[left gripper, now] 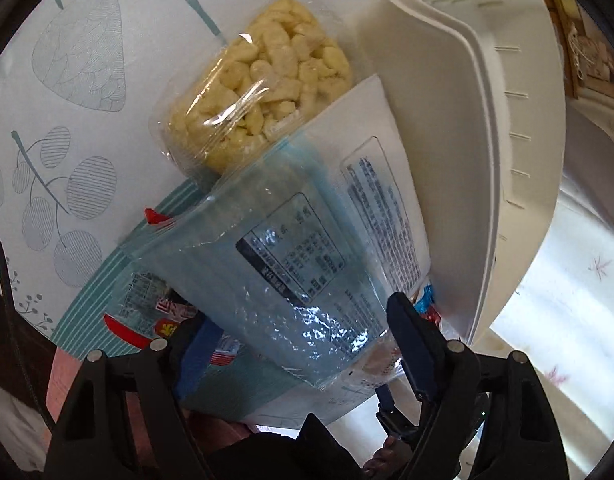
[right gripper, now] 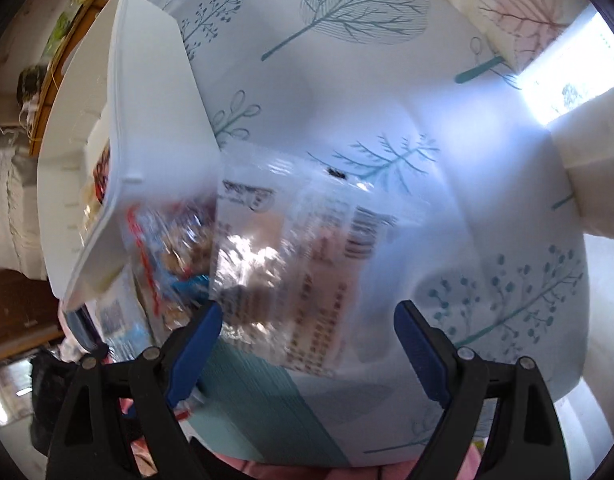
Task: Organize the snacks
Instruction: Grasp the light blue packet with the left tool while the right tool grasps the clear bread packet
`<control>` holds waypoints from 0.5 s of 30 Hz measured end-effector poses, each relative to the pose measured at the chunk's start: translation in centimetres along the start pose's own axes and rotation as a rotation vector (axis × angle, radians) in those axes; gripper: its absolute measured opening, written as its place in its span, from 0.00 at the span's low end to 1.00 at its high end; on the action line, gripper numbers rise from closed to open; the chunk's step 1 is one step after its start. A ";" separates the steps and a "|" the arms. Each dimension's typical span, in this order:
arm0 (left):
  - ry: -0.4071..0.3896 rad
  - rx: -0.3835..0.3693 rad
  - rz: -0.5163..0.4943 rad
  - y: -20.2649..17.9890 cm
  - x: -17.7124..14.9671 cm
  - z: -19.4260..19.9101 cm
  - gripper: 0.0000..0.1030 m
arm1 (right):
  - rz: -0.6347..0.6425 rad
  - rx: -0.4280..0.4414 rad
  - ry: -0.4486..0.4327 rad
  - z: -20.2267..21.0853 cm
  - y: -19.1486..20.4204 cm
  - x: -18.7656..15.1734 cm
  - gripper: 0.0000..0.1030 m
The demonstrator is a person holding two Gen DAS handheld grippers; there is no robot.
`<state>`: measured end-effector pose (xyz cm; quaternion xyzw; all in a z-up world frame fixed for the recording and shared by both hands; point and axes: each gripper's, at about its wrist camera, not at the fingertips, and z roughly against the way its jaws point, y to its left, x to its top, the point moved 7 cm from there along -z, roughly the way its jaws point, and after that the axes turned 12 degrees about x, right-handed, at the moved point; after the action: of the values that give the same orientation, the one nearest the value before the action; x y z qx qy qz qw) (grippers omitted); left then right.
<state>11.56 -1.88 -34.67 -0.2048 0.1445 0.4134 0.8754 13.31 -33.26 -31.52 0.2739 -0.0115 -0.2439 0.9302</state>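
In the left wrist view, a clear pack of yellow puffed snacks (left gripper: 263,88) lies on the patterned tablecloth (left gripper: 87,140). Nearer lies a blue see-through packet (left gripper: 275,256), overlapping a white packet (left gripper: 371,152) and a pack with red print (left gripper: 139,320). My left gripper (left gripper: 299,332) straddles the blue packet's near end, jaws wide, and the packet is not visibly pinched. In the right wrist view, which is blurred, my right gripper (right gripper: 307,340) hangs open over a clear packet with printed text (right gripper: 307,248). Beside that packet is a red and blue snack bag (right gripper: 175,240).
A white plastic basket (left gripper: 467,120) stands at the packets' right in the left wrist view. It appears at the left in the right wrist view, basket wall (right gripper: 155,100), with some snacks inside. The table's teal-striped edge (right gripper: 259,392) is close below the grippers.
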 end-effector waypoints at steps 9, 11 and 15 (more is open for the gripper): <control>0.053 0.040 0.045 -0.1 1.1 -0.2 0.48 | -0.028 -0.112 0.027 -2.2 0.8 1.3 0.87; 0.058 0.040 0.046 -0.1 1.3 -0.1 0.42 | -0.031 -0.136 0.030 -2.5 0.9 1.5 0.88; 0.064 0.047 0.048 0.1 1.9 0.4 0.35 | -0.025 -0.185 0.035 -3.1 1.5 1.9 0.88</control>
<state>12.73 -0.38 -35.13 -0.1937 0.1869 0.4241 0.8647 16.12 -31.45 -33.59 0.1913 0.0309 -0.2508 0.9485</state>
